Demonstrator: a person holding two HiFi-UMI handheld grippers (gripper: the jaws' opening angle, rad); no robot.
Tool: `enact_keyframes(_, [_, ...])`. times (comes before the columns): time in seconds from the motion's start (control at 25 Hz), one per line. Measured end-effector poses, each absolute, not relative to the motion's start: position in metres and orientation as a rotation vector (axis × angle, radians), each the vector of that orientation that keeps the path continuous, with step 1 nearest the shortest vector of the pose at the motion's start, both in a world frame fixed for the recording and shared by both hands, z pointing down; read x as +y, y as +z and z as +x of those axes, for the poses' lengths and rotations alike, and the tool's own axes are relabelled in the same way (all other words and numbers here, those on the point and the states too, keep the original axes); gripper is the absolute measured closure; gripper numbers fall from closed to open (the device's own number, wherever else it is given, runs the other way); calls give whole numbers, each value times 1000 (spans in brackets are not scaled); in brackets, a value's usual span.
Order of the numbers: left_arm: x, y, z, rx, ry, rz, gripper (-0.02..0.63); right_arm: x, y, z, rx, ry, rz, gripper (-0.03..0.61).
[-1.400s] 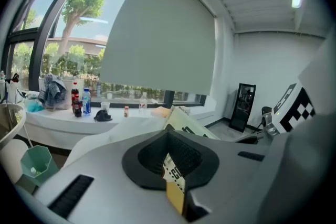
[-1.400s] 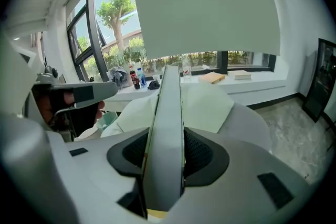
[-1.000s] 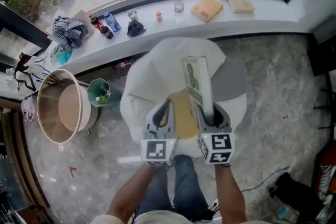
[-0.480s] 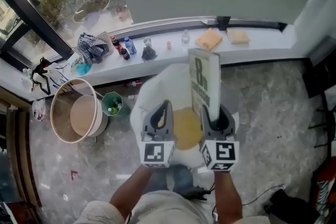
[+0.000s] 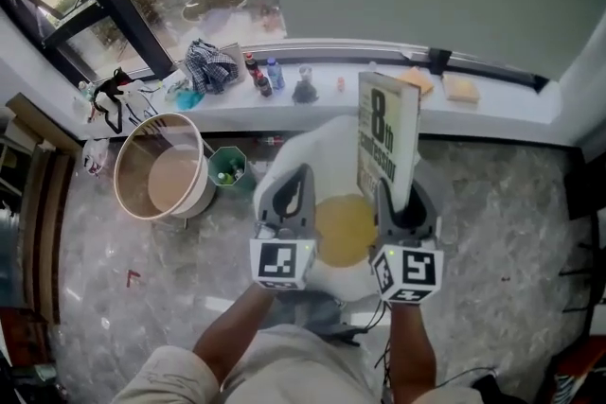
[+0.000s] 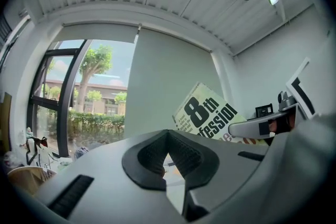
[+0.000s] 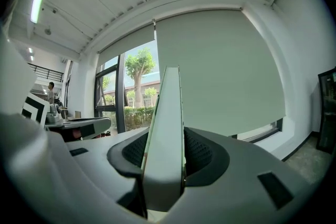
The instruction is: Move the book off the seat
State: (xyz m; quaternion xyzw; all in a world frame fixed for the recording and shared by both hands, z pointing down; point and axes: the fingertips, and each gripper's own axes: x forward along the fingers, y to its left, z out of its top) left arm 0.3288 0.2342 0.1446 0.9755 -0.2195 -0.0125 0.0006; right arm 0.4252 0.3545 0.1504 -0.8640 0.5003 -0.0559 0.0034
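White-covered, the book (image 5: 386, 142) stands upright, clamped edge-on in the jaws of the right gripper (image 5: 403, 208) and clear of the seat (image 5: 301, 156) below it, so only setting it down elsewhere seems left, while the left gripper (image 5: 284, 200) alongside is closed on nothing.

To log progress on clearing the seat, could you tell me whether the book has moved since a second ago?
Yes. The book, clamped in the right gripper, has risen away from the seat; its top edge now overlaps the window ledge.
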Motion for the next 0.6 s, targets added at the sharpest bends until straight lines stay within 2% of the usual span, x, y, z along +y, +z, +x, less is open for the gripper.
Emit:
enact_keyframes(0.32, [213, 137, 290, -888, -61, 3023, 612, 316, 147, 396, 1751, -159, -2587, 403])
enact_keyframes(0.6, [149, 132, 196, -1118, -90, 2924, 614, 226, 147, 318, 1991, -185, -2456, 403])
